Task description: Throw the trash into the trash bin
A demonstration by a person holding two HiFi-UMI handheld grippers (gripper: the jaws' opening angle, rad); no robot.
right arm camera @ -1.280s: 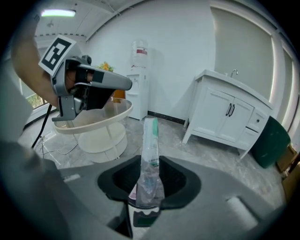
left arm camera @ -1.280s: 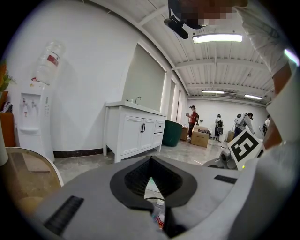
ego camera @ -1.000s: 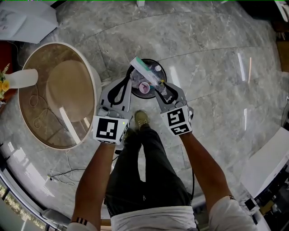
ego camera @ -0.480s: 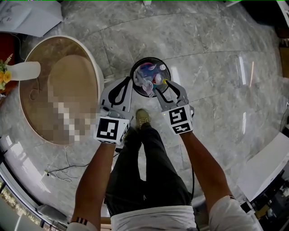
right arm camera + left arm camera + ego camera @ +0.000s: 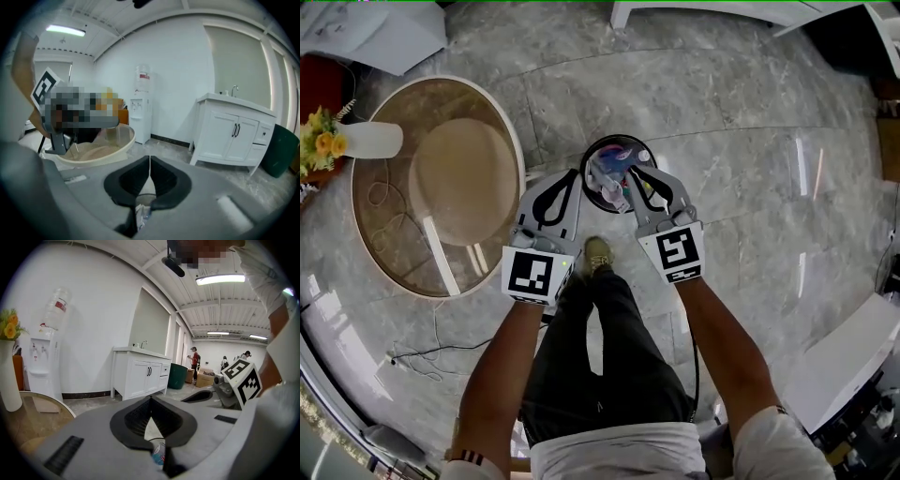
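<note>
Fingertips (image 5: pixel 161 175) on the right gripper (image 5: pixel 630 176) and left gripper (image 5: pixel 573 176) are pressing together empty, the right's jaws having just been closing, since the trash (image 5: pixel 609 167) is already lying in the trash bin (image 5: pixel 623 139).

trash bin (image 5: pixel 614 139) rim partly behind left tool (image 5: pixel 576 174) and right tool (image 5: pixel 632 174), contents indistinct

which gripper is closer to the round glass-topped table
Left. The left gripper hangs just right of the round glass-topped table, tips at the left rim of the black trash bin. The right gripper is on the bin's other side, farther from the table.
</note>
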